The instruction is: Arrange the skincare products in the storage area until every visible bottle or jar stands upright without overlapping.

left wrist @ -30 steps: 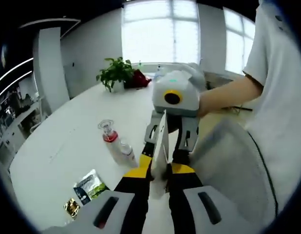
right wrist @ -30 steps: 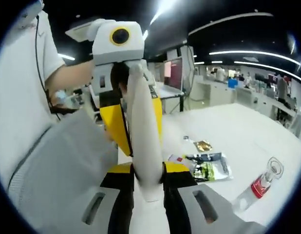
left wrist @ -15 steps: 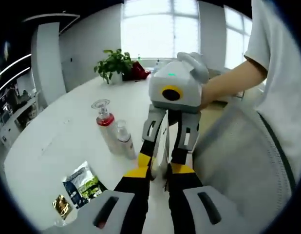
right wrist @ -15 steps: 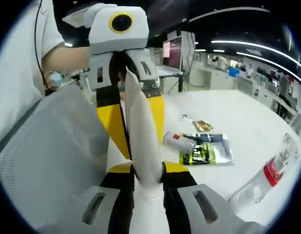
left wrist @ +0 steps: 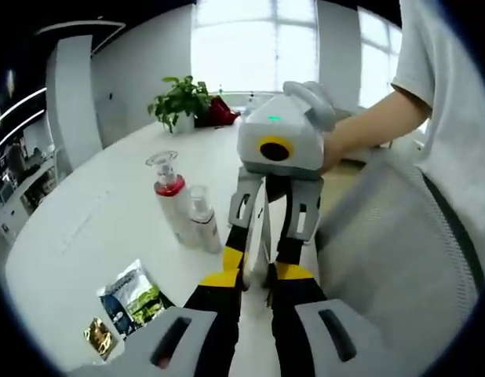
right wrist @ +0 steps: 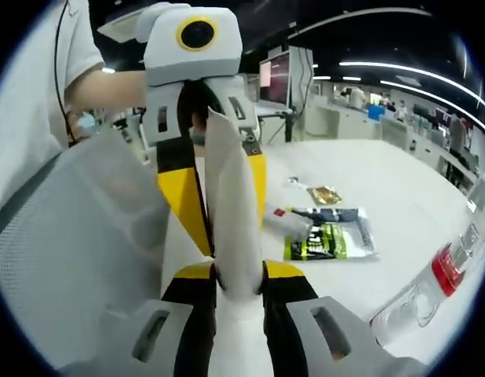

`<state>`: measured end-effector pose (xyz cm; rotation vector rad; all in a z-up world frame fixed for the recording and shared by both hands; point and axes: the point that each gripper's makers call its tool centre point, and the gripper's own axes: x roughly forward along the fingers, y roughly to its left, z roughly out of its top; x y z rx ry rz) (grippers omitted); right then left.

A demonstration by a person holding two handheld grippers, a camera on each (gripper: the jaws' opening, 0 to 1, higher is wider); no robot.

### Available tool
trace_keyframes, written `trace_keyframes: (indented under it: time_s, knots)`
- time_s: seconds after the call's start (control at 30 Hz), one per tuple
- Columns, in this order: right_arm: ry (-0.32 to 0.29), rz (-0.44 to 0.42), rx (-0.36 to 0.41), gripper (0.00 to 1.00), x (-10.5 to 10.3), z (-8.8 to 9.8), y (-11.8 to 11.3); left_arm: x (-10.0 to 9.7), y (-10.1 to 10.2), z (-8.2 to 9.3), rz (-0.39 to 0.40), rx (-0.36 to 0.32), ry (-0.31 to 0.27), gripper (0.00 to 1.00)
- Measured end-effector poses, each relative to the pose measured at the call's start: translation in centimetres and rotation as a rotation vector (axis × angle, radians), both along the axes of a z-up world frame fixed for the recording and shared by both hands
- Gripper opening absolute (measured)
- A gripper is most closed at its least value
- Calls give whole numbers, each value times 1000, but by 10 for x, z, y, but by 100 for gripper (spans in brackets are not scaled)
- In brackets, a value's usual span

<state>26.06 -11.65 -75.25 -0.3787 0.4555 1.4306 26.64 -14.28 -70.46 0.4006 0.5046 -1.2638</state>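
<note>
In the left gripper view, the left gripper (left wrist: 257,271) is clenched on the lower end of a white tube (left wrist: 265,239), while the right gripper (left wrist: 268,259) reaches in from above and pinches the same tube. A red-collared pump bottle (left wrist: 169,203) and a small clear spray bottle (left wrist: 203,220) stand upright on the white table (left wrist: 93,228), touching or nearly so; I cannot tell which. Nearer lie a flat sachet (left wrist: 134,296) and a small gold packet (left wrist: 97,336). A grey mesh bag (left wrist: 392,259) sits at the right

In the right gripper view, the right gripper (right wrist: 238,276) grips the tube (right wrist: 231,212) at its base, and the left gripper (right wrist: 219,251) holds it from the far side. The sachet (right wrist: 327,239) and a small tube (right wrist: 286,222) lie flat on the table (right wrist: 384,181)

Judging from this, two bottles are done; the held tube and the lying items remain unplaced, so the task looks partway along
</note>
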Motion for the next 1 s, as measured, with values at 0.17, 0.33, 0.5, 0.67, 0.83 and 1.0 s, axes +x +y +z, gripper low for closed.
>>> trace_keyframes:
  time_s: [0.17, 0.33, 0.5, 0.67, 0.83, 1.0]
  knots:
    - [-1, -12, 4, 21, 2, 1, 0, 3, 1, 0, -30, 7, -32, 17]
    - [9, -66, 11, 23, 10, 1, -1, 9, 1, 0, -44, 10, -65, 17]
    - [39, -123, 64, 31, 14, 9, -5, 16, -1, 1, -55, 11, -91, 17]
    - [16, -154, 42, 41, 14, 10, -14, 27, -4, 2, -63, 14, -113, 17]
    - [29, -213, 50, 50, 14, 11, -27, 38, -9, 4, -77, 16, -130, 17]
    - [33, -240, 57, 54, 10, 14, -33, 50, -11, 4, -85, 14, -136, 17]
